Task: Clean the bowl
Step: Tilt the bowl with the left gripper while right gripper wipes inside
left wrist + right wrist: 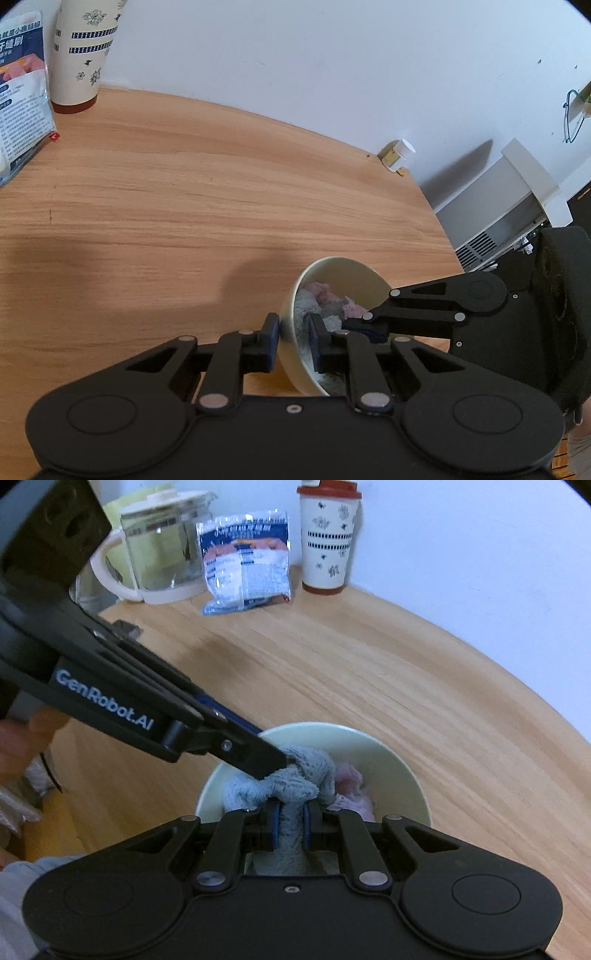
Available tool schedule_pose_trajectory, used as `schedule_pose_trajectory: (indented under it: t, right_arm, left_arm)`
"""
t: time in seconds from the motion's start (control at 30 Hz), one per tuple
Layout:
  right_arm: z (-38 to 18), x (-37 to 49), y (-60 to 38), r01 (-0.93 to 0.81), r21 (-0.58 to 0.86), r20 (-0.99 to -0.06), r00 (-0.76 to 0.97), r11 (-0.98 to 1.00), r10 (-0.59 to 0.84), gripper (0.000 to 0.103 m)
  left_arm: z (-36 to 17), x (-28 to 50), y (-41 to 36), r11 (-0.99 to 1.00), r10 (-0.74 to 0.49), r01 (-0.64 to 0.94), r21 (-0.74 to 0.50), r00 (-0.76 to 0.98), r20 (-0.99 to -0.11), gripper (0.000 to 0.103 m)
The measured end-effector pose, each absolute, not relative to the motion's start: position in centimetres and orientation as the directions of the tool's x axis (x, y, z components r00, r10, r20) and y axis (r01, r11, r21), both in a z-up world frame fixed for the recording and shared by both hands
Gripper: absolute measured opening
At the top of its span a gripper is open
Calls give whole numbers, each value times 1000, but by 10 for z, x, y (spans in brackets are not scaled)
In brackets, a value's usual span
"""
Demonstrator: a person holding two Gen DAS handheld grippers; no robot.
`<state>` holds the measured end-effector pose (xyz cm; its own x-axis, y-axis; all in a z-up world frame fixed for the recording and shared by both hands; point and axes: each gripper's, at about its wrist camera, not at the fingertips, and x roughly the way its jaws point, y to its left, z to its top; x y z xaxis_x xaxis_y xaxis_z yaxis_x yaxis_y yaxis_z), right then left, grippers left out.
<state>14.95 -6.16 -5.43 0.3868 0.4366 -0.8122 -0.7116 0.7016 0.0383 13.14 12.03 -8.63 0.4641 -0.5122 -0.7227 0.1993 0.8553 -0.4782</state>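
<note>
A pale cream bowl [343,277] stands on the wooden table [166,192]. My left gripper [293,343] is shut on the bowl's near rim, one finger outside and one inside. A grey and pink cloth [295,775] lies bunched inside the bowl [399,771]. My right gripper [290,827] is shut on a fold of the cloth and presses it into the bowl. The right gripper [364,326] also shows in the left wrist view, reaching into the bowl from the right. The left gripper [273,764] shows in the right wrist view at the bowl's left rim.
A patterned lidded cup [327,539], a printed packet [245,565] and a glass kettle [162,550] stand at the table's far edge by the wall. A small white-capped bottle [397,155] lies near the far right edge. A white appliance [498,206] stands beyond the table.
</note>
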Motion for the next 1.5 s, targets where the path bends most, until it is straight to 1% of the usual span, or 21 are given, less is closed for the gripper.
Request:
schedule_pose_trajectory:
  t: [0.27,0.37,0.6,0.7,0.87,1.0,1.37,1.5]
  right_arm:
    - [-52,146,-56,-723,-23,-852,376,691,364,13]
    - [-47,146,-63,-707,-21,-852,382,706,357,13]
    - [-26,147,-83,-669,0,-798,448,743,403,13]
    - [-19,148,-91,-656,6,-771,478,755,421,13]
    - [-27,154,-84,-678,-14,-777,471,735,418,13]
    - [-29,160,-83,-679,0,-777,462,734,428,13]
    - [-44,173,-71,-701,13,-810,411,713,418,13]
    - [-50,174,-66,-720,-7,-852,367,693,373,12]
  left_arm:
    - [-77,126,129,862,-499,200,-465,492,-713,16]
    - [-74,123,128,870,-489,217,-443,501,-714,16]
    - [-71,123,119,873,-488,256,-416,480,-729,16]
    - [-70,122,115,883,-469,278,-378,488,-737,16]
    - [-70,121,109,889,-453,319,-330,491,-744,11]
    - [-70,120,108,889,-448,335,-312,493,-746,11]
    - [-70,121,109,888,-449,339,-312,488,-749,11]
    - [-70,122,109,888,-449,334,-317,481,-752,11]
